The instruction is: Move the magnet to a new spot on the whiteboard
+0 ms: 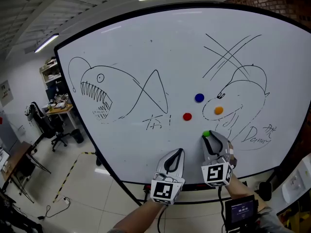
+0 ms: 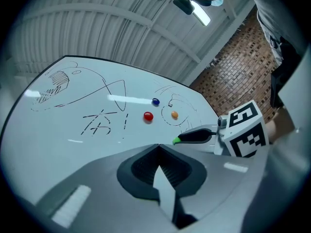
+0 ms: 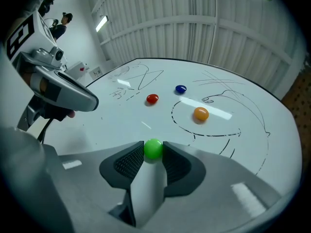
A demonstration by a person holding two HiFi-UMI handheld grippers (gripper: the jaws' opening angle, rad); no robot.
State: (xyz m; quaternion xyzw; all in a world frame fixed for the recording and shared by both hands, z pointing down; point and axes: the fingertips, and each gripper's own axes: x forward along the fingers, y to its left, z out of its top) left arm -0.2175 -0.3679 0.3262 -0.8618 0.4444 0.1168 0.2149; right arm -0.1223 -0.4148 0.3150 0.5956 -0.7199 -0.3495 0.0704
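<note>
With the left claw point(image 2: 158, 147) shut and empty at lower centre, the right claw point(image 3: 153, 152) pinches the green magnet point(image 3: 153, 148) by its tips, low right on the whiteboard point(image 1: 146, 42), so the round magnet may squirt free or snap back if pulled askew

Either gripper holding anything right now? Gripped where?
The right gripper holds the green magnet, pinched by its two sides between the jaw tips. The left gripper is shut, with nothing in it.
</note>
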